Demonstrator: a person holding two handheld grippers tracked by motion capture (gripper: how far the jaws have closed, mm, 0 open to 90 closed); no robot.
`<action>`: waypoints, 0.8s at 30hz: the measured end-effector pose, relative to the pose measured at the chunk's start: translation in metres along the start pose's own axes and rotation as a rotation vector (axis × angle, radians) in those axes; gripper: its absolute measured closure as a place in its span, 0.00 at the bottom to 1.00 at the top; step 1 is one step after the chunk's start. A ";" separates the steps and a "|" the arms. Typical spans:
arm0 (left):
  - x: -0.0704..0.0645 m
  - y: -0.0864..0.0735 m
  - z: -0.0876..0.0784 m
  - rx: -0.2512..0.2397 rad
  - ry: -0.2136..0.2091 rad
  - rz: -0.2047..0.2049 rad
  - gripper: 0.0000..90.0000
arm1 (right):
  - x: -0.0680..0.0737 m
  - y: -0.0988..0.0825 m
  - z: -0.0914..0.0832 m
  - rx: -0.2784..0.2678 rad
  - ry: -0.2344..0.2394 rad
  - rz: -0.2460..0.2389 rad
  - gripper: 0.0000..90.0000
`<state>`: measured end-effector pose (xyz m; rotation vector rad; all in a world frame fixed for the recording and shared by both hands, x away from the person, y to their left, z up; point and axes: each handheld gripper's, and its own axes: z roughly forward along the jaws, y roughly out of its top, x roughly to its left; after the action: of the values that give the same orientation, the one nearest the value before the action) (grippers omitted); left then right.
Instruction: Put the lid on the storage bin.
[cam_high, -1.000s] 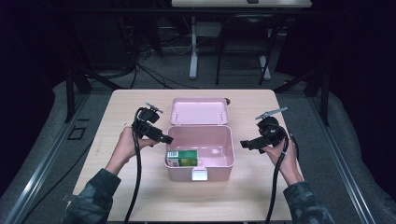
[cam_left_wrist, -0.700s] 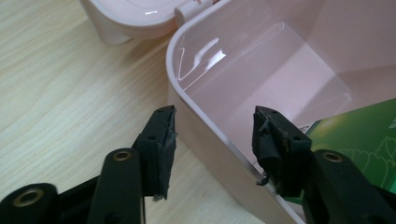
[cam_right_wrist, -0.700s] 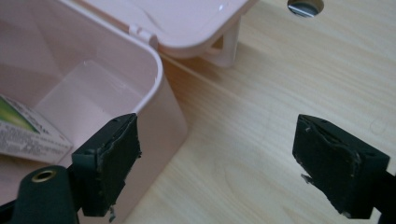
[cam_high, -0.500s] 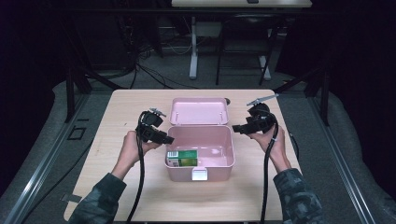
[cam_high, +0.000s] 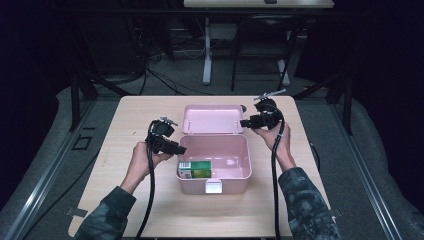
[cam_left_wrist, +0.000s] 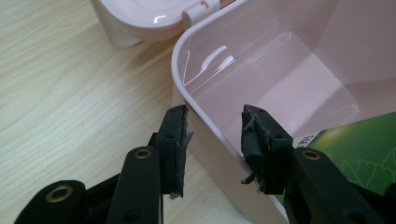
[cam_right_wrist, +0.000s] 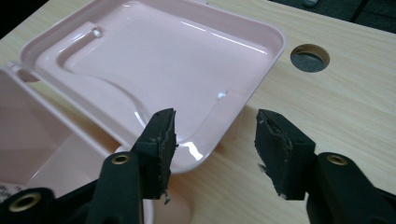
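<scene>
A pink box (cam_high: 215, 162) sits in the middle of the wooden surface (cam_high: 125, 120), and its lid (cam_high: 212, 119) is open and lies flat behind it. Inside the box, near the front left corner, lies a small green carton (cam_high: 196, 169). The left gripper (cam_high: 176, 149) is at the left wall of the box. In the left gripper view its jaws sit one on each side of that wall, the left one outside and the right one inside, near the green carton (cam_left_wrist: 364, 154). These jaws have been closing, but there are gaps between the pads and the wall, so they do not squeeze it. The right gripper (cam_high: 246, 122) is at the right end of the lid. In the right gripper view its jaws stand apart over the corner of the lid (cam_right_wrist: 159, 60), one above the lid and one above the bare surface (cam_right_wrist: 336, 107). These jaws have just been closing too, but they are not squeezing the lid. A round hole (cam_right_wrist: 309, 57) in the surface shows past the lid.
</scene>
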<state>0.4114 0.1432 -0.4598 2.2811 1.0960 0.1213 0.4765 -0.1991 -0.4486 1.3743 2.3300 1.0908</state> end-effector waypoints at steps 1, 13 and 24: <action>0.000 0.000 0.000 -0.001 -0.002 -0.002 0.68 | -0.001 0.002 0.003 0.003 -0.004 0.004 0.55; 0.002 -0.001 0.000 -0.007 -0.011 0.002 0.68 | -0.010 0.015 0.038 0.037 -0.057 0.040 0.74; 0.001 -0.001 0.000 -0.008 -0.009 0.013 0.68 | -0.017 0.021 0.057 0.042 -0.122 0.093 0.77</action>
<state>0.4114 0.1450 -0.4608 2.2800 1.0744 0.1206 0.5291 -0.1792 -0.4769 1.5337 2.2346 0.9577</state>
